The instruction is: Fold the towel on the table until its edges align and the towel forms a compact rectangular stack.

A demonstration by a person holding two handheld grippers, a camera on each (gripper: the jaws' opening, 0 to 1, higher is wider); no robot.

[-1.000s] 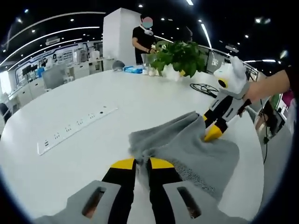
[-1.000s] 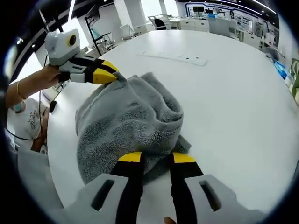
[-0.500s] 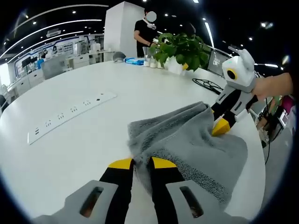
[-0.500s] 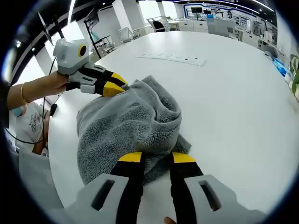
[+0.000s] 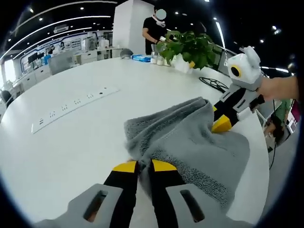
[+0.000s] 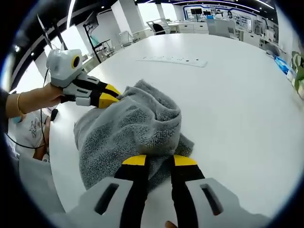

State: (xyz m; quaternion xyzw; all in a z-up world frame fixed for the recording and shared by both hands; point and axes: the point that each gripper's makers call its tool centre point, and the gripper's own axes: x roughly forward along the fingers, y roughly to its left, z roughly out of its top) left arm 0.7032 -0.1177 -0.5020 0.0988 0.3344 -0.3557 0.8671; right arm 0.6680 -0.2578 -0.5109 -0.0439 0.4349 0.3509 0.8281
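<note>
The towel lies bunched on the white table, near its edge. Each gripper pinches one corner of the cloth: the left gripper has its jaws nearly closed on the fabric, and the right gripper is clamped on the opposite corner. I think both corners are held at once so one edge can be carried over flat — this keeps it straight. A power strip and a plant stand well apart from the towel.
</note>
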